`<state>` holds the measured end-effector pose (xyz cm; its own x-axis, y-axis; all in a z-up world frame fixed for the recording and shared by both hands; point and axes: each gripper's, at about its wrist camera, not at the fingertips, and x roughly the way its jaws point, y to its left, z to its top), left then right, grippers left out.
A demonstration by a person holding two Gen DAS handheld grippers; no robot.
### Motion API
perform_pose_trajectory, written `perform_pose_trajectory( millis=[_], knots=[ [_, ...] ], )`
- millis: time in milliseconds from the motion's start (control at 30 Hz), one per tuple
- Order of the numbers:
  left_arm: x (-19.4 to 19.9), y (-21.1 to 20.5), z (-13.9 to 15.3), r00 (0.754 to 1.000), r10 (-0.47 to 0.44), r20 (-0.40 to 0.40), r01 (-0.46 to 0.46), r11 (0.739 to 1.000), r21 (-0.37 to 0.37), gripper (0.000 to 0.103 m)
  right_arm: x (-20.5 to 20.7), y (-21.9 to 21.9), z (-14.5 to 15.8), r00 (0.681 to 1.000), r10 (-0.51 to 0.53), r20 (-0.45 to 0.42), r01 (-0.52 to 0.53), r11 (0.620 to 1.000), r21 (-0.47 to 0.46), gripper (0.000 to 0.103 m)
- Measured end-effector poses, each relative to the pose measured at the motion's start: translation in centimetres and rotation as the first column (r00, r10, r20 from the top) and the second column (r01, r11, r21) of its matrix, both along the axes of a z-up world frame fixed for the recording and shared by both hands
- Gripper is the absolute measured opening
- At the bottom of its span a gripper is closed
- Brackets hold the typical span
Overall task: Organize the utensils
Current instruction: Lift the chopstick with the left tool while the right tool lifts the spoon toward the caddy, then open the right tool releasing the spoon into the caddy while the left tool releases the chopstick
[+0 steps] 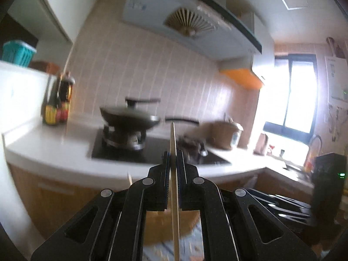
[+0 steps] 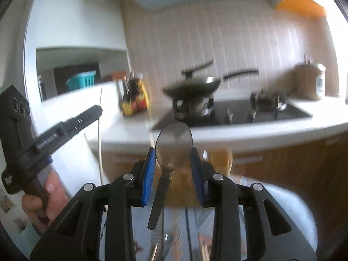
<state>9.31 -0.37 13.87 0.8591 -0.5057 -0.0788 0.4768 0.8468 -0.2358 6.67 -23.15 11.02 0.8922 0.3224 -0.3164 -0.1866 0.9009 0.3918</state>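
Note:
My left gripper (image 1: 173, 155) is shut on a pale wooden chopstick (image 1: 174, 174) that stands upright between its pads, its tip above the fingers and its length running down past them. My right gripper (image 2: 173, 152) is shut on a metal spoon (image 2: 174, 143), bowl up between the blue pads (image 2: 150, 171), its dark handle (image 2: 157, 202) hanging down. The left gripper also shows at the left of the right wrist view (image 2: 71, 124), held in a hand, with the thin chopstick (image 2: 99, 134) upright in it. Several more utensils lie blurred below the right gripper (image 2: 163, 243).
Both views face a white kitchen counter (image 1: 54, 145) with a black hob (image 1: 134, 152), a dark wok (image 1: 128, 117), sauce bottles (image 1: 57, 104) and a brown jar (image 1: 224, 134). A range hood (image 1: 184, 26) hangs above. A patterned cloth (image 2: 195, 239) lies below.

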Motion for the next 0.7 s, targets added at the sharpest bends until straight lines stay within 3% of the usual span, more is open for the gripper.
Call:
perform_pose_trajectory(
  millis=[167, 333, 700],
  knots=[
    [2.8, -0.7, 1.3, 0.995, 0.088, 0.05, -0.085, 0.995, -0.05, 0.004, 2.1, -1.5, 1.9, 0.991, -0.099, 0.087, 0.101, 0.995, -0.022, 0.029],
    [5.3, -1.6, 0.9, 0.968, 0.215, 0.132, -0.207, 0.976, -0.072, 0.004, 4.5, -2.8, 2.3, 0.978, -0.168, 0.121, 0.175, 0.984, -0.046, 0.029],
    [9.3, -3.6, -2.8, 0.932, 0.321, 0.17, -0.323, 0.946, -0.019, 0.004, 10.1, -3.4, -2.2, 0.96, -0.252, 0.125, 0.269, 0.952, -0.145, 0.029]
  ],
)
